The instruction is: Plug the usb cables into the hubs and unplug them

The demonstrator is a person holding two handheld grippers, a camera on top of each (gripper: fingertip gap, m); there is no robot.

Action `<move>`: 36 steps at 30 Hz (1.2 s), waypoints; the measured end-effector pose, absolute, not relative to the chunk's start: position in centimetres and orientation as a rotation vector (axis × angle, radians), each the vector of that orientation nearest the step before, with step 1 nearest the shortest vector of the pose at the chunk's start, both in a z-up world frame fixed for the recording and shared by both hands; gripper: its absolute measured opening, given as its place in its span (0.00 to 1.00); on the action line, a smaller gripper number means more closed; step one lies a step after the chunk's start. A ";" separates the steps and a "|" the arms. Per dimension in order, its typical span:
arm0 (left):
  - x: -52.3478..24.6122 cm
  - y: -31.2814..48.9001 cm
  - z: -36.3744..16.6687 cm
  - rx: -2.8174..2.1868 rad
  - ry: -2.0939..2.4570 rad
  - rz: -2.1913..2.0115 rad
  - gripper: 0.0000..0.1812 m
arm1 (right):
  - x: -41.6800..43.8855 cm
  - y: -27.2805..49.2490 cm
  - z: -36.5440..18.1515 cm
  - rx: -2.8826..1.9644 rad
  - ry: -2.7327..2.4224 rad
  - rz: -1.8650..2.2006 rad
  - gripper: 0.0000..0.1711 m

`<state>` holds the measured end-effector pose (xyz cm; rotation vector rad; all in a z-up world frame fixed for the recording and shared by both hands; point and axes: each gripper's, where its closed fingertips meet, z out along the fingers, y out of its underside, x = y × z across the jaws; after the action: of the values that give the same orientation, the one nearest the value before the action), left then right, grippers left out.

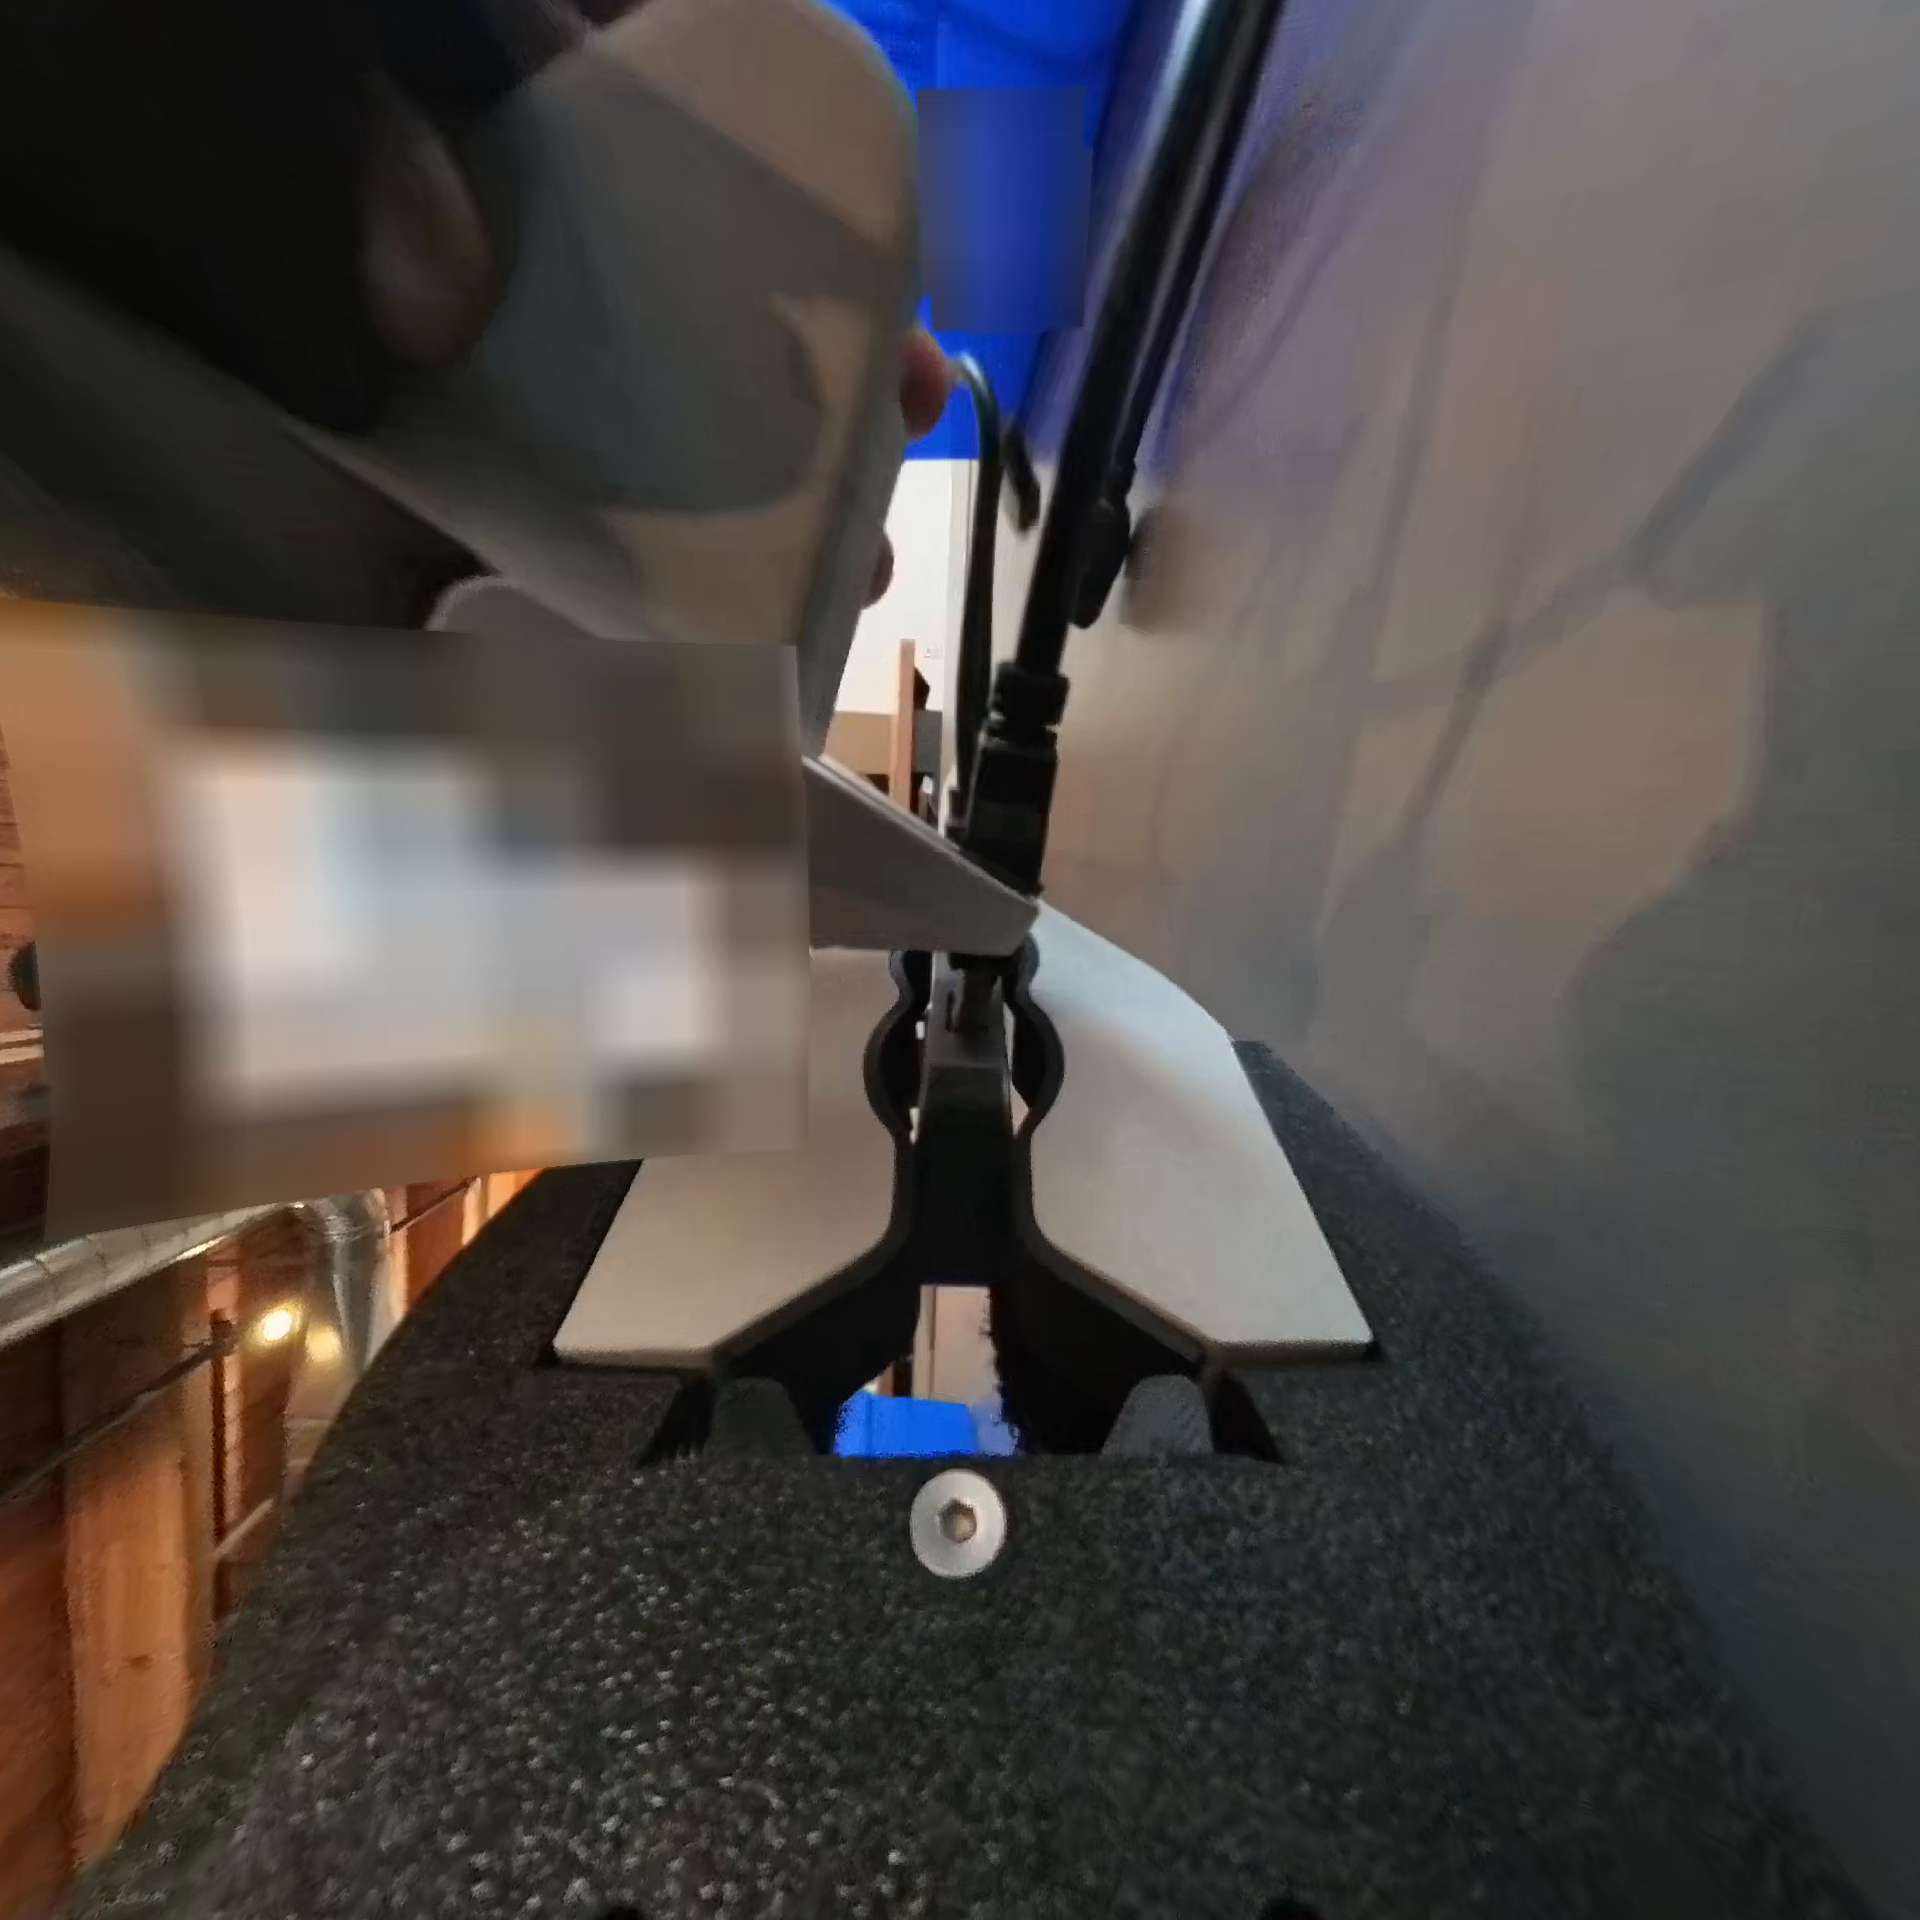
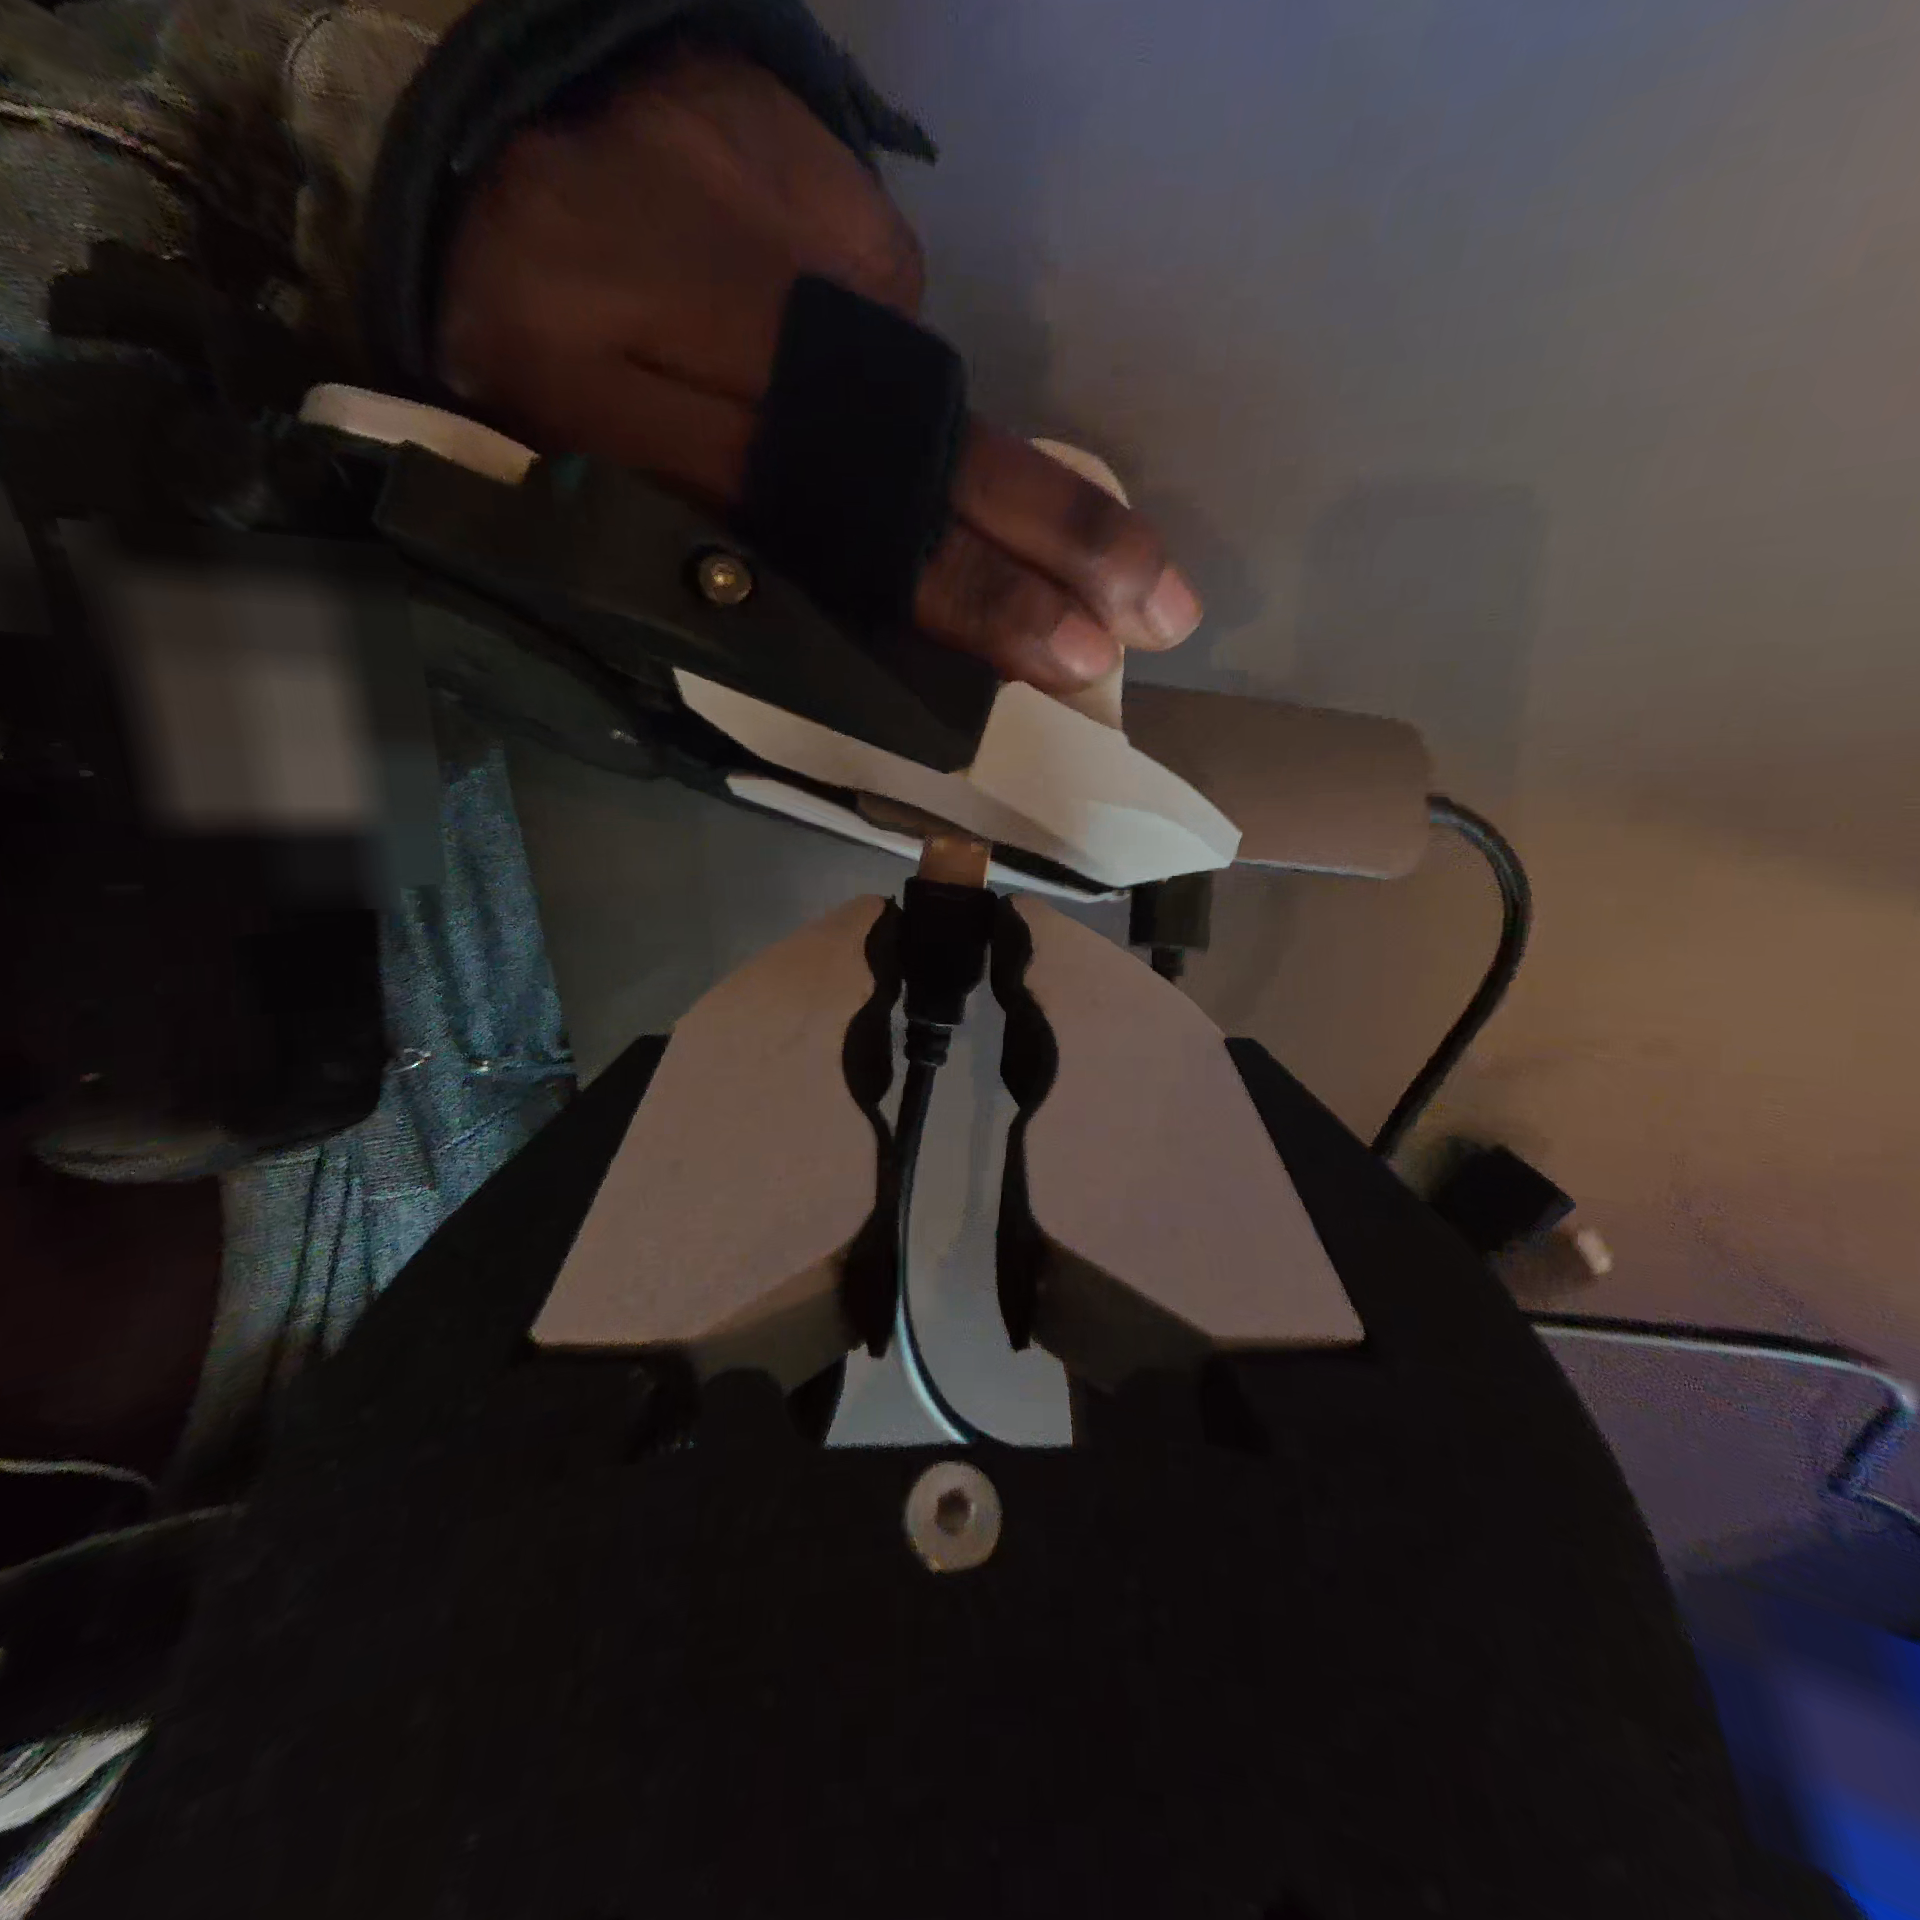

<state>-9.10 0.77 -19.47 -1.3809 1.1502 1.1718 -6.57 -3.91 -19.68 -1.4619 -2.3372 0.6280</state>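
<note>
My left gripper (image 1: 961, 971) is shut on a dark USB hub (image 1: 961, 1101), seen edge-on between its white fingers. My right gripper (image 2: 940, 920) is shut on a black USB plug (image 2: 940, 971). The plug's metal tip (image 2: 951, 860) meets the hub (image 2: 1299, 790), which the left gripper (image 2: 1132, 831) holds across the view. In the left wrist view the same plug (image 1: 1013, 810) stands above the hub with its cable (image 1: 1101, 416) running up, and a white finger (image 1: 904, 862) of the right gripper is beside it. How deep the tip sits is hidden.
A second black plug (image 2: 1174, 914) sits at the hub's underside, its cable (image 2: 1496, 935) looping right. A loose black USB plug (image 2: 1507, 1205) lies on the grey tabletop (image 2: 1558, 416). A person's hand (image 2: 727, 312) holds the left gripper. A thin cable (image 2: 1766, 1361) crosses the lower right. My hands' fingertips stand some 5 cm from each other.
</note>
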 end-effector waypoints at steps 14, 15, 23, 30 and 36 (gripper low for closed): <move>-8.5 1.0 -19.4 -1.404 1.069 1.045 0.12 | -6.9 -3.7 -19.8 -1.343 -2.282 0.693 0.09; -8.8 1.0 -19.3 -1.414 1.056 1.045 0.15 | -6.9 -3.6 -19.9 -1.347 -2.278 0.694 0.09; -11.3 1.2 -20.4 -1.581 0.976 1.060 0.15 | -6.5 -3.3 -20.0 -1.379 -2.234 0.692 0.09; -10.3 0.8 -20.0 -1.484 1.055 1.082 0.07 | -5.7 -4.2 -19.3 -1.308 -2.272 0.691 0.09; -9.0 0.6 -20.1 -1.387 1.170 1.174 0.07 | -4.7 -4.5 -20.2 -1.335 -2.366 0.634 0.09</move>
<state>-9.05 0.56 -20.14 -1.3869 1.1705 1.1735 -4.74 -4.48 -20.19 -1.3352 -2.3661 0.6341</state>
